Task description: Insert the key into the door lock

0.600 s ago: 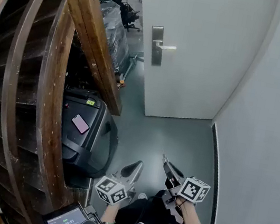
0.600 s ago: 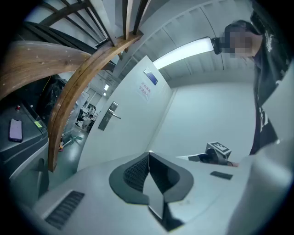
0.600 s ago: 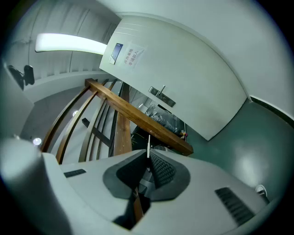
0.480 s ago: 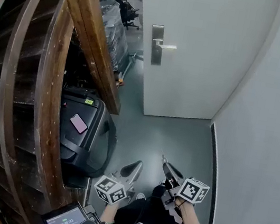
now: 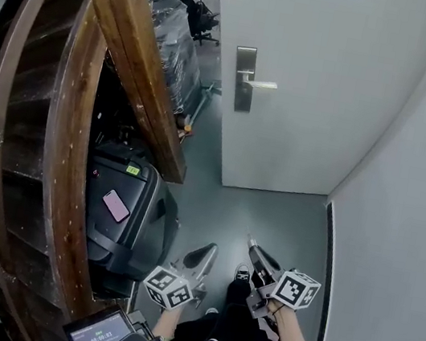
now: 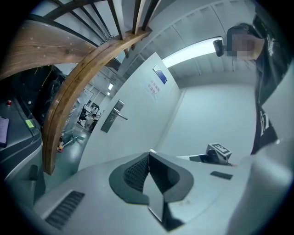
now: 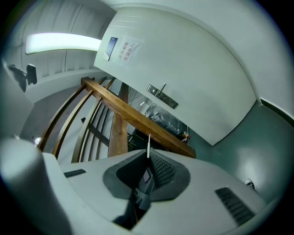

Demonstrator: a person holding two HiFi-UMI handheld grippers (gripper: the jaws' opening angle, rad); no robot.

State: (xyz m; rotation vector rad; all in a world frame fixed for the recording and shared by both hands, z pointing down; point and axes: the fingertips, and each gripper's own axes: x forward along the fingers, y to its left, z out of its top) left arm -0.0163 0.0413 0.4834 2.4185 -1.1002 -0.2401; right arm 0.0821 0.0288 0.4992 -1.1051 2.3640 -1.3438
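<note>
Left gripper [image 5: 211,249] [image 6: 149,153]: closed tip to tip, gripped nothing.
Right gripper [image 5: 251,243] [image 7: 148,156]: clamped on key [image 7: 148,146], with blade out past the tips.
Door lock [image 5: 242,97]: sat on white door [image 5: 328,72], well apart from key and both grippers.

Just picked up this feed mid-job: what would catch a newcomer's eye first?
The eye goes first to the white door ahead, with its steel handle at its left edge, and the big wooden stair beam sweeping down the left. Under the beam sits a black case with a pink phone on top. The right gripper, low in view, has its jaws shut on a key.
</note>
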